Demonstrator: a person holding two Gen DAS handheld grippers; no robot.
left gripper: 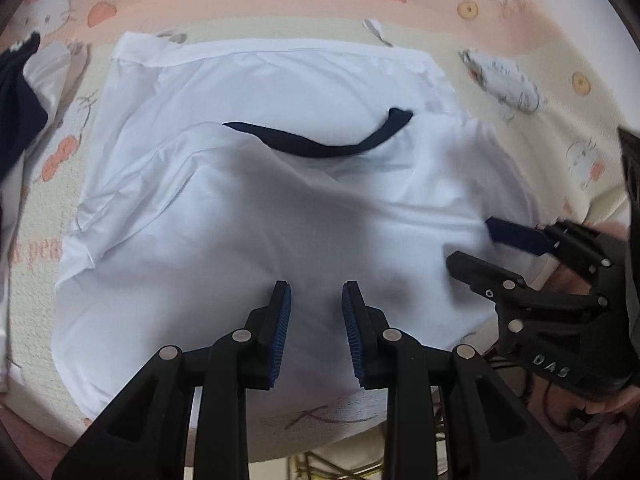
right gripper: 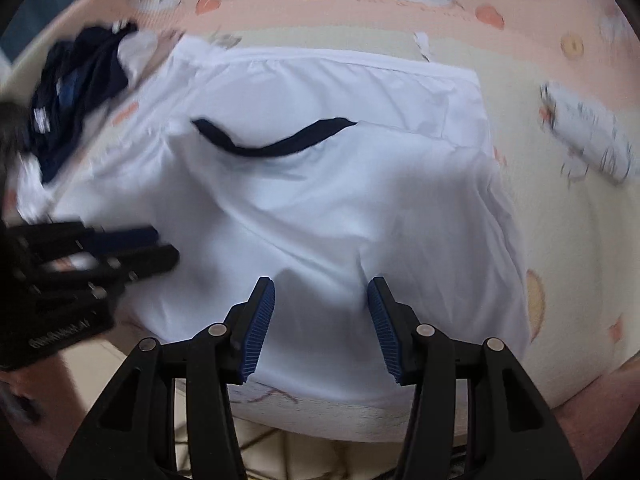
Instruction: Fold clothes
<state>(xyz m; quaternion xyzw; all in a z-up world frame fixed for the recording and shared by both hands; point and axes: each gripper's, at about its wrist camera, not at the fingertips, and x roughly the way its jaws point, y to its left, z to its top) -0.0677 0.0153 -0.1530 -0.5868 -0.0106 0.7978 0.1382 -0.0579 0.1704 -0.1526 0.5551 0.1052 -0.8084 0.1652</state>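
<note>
Pink and cream cartoon-cat cloth (left gripper: 560, 60) covers the table, printed with cat faces, peaches and round orange shapes. On it lies a white T-shirt (left gripper: 248, 208) with a navy collar (left gripper: 320, 144), folded over so the collar band curves across its middle; it fills most of the surface, its hem at the far side and a rounded fold at the near edge.

From the left wrist view, the left gripper (left gripper: 316, 308) hangs over the near part of the shirt, its blue-padded fingers apart with only bare white fabric showing between them; no pinch of cloth is visible, so it is released. To the right in that view the right gripper (left gripper: 472, 244) reaches in over the shirt's right edge, and its black body carries the letters "DAS". Pink lettering on the cloth at the left edge reads partly "pea"; more script near the table's near edge is not legible.

Only the right wrist view shows the right gripper (right gripper: 322, 300) head-on: fingers spread wide over the shirt (right gripper: 320, 208), nothing clasped. It also gives a fuller look at a navy-and-white clothing pile (right gripper: 76, 92) at the far left, blurred. The left gripper (right gripper: 160, 248) enters there from the left; white lettering on its body is too blurred to read.
</note>
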